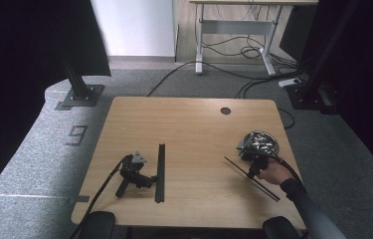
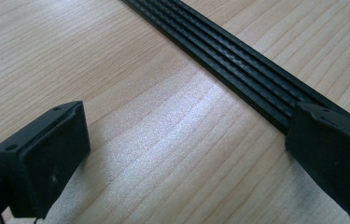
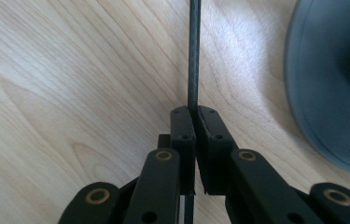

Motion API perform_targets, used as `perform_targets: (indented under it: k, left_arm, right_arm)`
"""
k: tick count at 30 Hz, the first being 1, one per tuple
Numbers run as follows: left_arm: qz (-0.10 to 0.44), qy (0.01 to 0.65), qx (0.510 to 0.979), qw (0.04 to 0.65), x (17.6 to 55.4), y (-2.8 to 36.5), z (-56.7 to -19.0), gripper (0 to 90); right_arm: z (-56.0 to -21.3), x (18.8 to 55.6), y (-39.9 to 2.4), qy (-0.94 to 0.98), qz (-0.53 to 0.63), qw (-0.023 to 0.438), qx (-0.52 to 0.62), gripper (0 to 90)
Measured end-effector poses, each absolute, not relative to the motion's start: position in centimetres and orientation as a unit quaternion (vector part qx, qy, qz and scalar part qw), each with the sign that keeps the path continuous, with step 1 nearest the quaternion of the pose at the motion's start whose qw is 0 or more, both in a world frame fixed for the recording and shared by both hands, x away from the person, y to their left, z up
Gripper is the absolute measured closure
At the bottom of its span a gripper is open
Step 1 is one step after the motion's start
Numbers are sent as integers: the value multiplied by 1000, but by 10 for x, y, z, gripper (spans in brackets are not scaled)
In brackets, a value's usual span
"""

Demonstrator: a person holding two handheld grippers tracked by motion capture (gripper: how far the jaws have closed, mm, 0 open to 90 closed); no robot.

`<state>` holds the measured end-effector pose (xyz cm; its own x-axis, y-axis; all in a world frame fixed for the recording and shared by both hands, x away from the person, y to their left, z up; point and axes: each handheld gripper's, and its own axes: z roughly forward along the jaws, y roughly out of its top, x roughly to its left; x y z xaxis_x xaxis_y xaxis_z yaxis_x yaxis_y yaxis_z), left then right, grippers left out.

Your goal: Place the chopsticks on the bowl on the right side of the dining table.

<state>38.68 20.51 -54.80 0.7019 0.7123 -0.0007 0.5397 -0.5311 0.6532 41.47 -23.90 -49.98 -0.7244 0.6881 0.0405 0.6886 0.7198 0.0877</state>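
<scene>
A long black ribbed strip (image 1: 160,169) lies lengthwise on the wooden table (image 1: 194,124), left of centre. My left gripper (image 1: 152,179) lies on the table beside it with no hand on it. Its jaws stand wide open (image 2: 186,135), and one jaw sits over the ribbed strip (image 2: 238,60). A person's hand holds my right gripper (image 1: 250,174) at the right side. It is shut (image 3: 193,112) on a thin black strip (image 3: 193,56), which runs diagonally across the table (image 1: 268,191) under the hand.
A round grey bowl (image 1: 247,135) with shiny small parts stands just behind the right gripper; its wall (image 3: 331,93) is close on the right. A cable hole (image 1: 225,110) sits near the table's far edge. Cables trail off the front edge.
</scene>
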Motion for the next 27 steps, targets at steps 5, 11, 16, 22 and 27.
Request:
perform_targets:
  k: [5,11,16,22,27]
  left_arm:
    - [134,362,865,322,387,205,-548,0]
    - [134,362,864,322,387,205,-548,0]
    - [134,362,865,322,387,205,-548,0]
    - [135,361,865,321,387,205,-548,0]
    - [135,361,865,320,387,205,-548,0]
  right_arm:
    - [-486,415,-239,-927,-63,-2,-370,854]
    - [-471,416,-239,-926,-76,-7,-369,854]
    - [-455,416,-239,-927,-88,-10,-365,854]
    - [-440,417,-236,-927,-96,-17,-361,854]
    - [-431,419,-237,-926,-99,-25,-364,854]
